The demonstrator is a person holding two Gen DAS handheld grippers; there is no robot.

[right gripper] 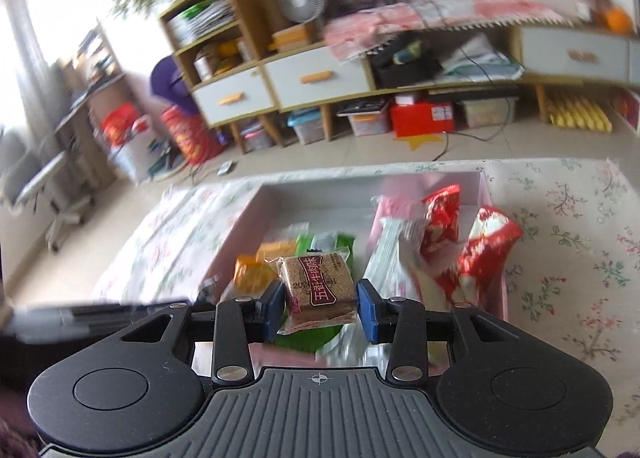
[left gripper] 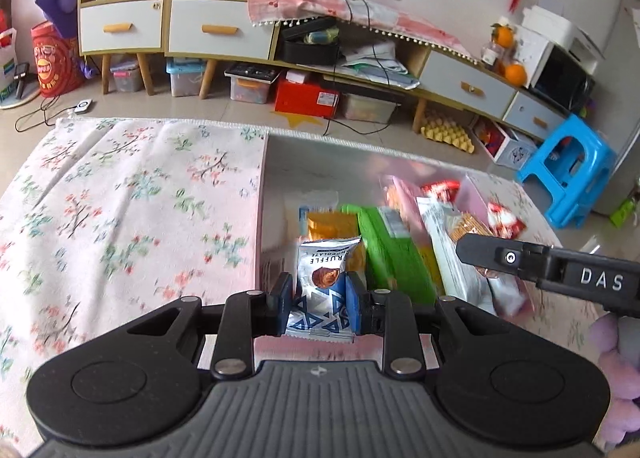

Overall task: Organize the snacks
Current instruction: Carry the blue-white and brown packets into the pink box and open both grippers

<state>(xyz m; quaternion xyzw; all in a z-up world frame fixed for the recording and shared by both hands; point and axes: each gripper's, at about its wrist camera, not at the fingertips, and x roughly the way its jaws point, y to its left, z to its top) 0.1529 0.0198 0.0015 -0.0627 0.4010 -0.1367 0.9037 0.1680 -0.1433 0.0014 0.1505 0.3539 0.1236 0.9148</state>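
On my left claw (left gripper: pixel 318 300) the blue pads (left gripper: pixel 283 300) are pinching a silver-and-blue chocolate truffle packet (left gripper: pixel 325 282), which stands upright between them, above the near end of the pink storage box (left gripper: pixel 276 178). That box sits on the floral-clothed worktop (left gripper: pixel 132 198), toward its right side, its far wall close to the far edge. Inside it I see an orange packet (left gripper: pixel 332 223) and green packets (left gripper: pixel 384 254) along the left part, pale wafer packs (left gripper: pixel 452 254) further right, and red-and-white packets (left gripper: pixel 505 218) at the right wall. My right claw (right gripper: pixel 320 304) is pinching a clear-wrapped brown square cake (right gripper: pixel 320 286) with a red label, held above the box's near middle; from the left view that claw's black finger (left gripper: pixel 508 258) reaches in from the right over the wafer packs
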